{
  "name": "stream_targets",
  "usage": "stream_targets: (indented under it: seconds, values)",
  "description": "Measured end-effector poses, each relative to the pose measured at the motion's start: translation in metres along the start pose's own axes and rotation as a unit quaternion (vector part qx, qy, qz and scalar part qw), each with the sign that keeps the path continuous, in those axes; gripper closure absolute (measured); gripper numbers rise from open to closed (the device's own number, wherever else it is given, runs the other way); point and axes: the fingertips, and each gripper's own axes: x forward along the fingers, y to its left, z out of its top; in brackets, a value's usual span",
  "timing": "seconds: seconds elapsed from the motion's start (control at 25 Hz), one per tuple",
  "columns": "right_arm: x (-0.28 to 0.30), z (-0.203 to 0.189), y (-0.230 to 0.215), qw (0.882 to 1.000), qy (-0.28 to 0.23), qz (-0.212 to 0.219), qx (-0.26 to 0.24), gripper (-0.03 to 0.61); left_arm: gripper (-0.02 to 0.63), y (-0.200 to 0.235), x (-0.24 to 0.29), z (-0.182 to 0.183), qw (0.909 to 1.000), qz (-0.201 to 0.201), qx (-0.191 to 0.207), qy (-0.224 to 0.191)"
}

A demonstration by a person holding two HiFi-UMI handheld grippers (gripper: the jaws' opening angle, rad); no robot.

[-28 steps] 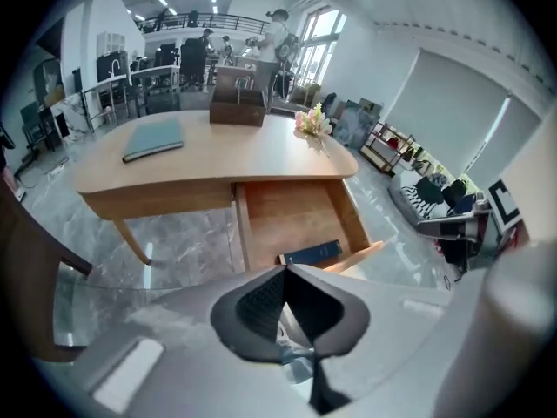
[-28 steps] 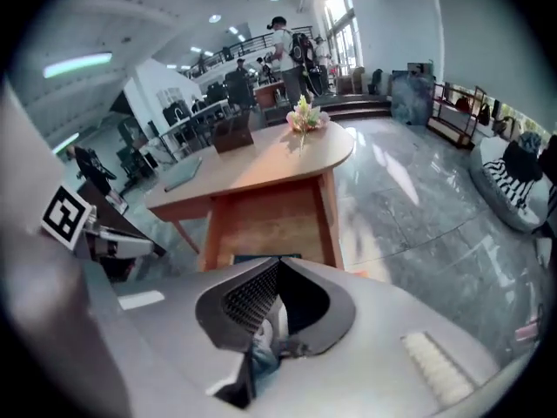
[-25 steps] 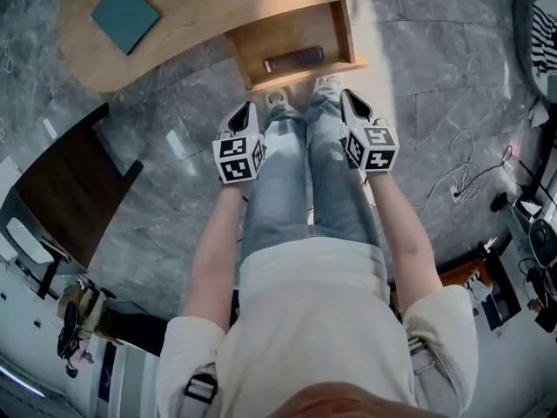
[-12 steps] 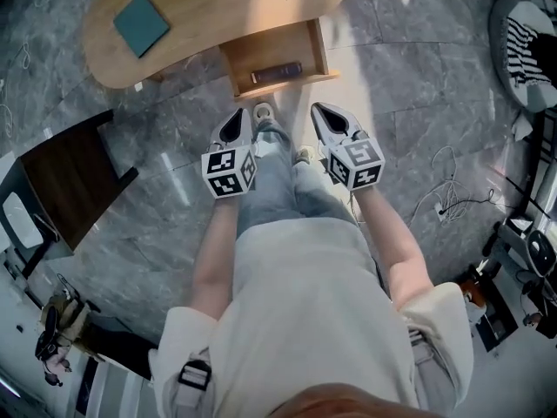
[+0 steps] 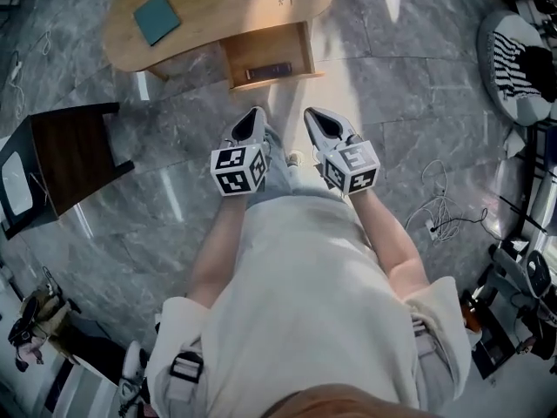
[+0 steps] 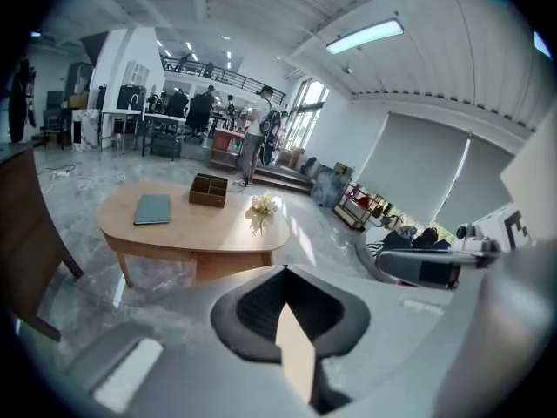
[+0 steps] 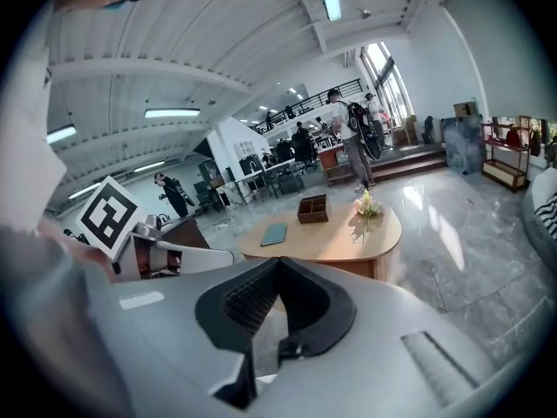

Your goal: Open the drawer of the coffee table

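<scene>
Drawer (image 5: 268,59) of the coffee table (image 5: 218,11) is seen pulled out, a dark item (image 5: 268,70) exposed inside, well ahead of both sets of fingertips. Left gripper (image 5: 255,116) and right gripper (image 5: 313,116) are closed on nothing. Opening is judged done; nothing appears left.

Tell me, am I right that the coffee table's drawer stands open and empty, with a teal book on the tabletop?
Open, yes, but not empty: the head view shows a dark oblong object lying in the drawer. The teal book does lie on the coffee table.
</scene>
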Motion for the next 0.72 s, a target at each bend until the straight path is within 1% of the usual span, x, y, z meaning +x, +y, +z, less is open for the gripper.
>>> stream_targets:
  seconds: [0.12,0.32,0.48,0.72]
  values:
    - [-0.020,0.011,0.012,1.000,-0.015,0.004,-0.006,0.577,0.615,-0.016,-0.019,0.001,0.9998,-0.004,0.010,-0.014]
    - [-0.050,0.013,0.029,0.999,-0.031,0.019,-0.015,0.577,0.615,-0.037,-0.049,-0.005,0.9995,-0.005,0.016,-0.026]
    - [-0.063,0.023,0.039,0.998,-0.051,0.025,-0.029,0.577,0.615,-0.044,-0.065,-0.004,0.9990,-0.002,0.026,-0.037]
    - [-0.082,0.023,0.057,0.996,-0.060,0.040,-0.051,0.577,0.615,-0.057,-0.088,-0.002,0.9977,-0.001,0.034,-0.058]
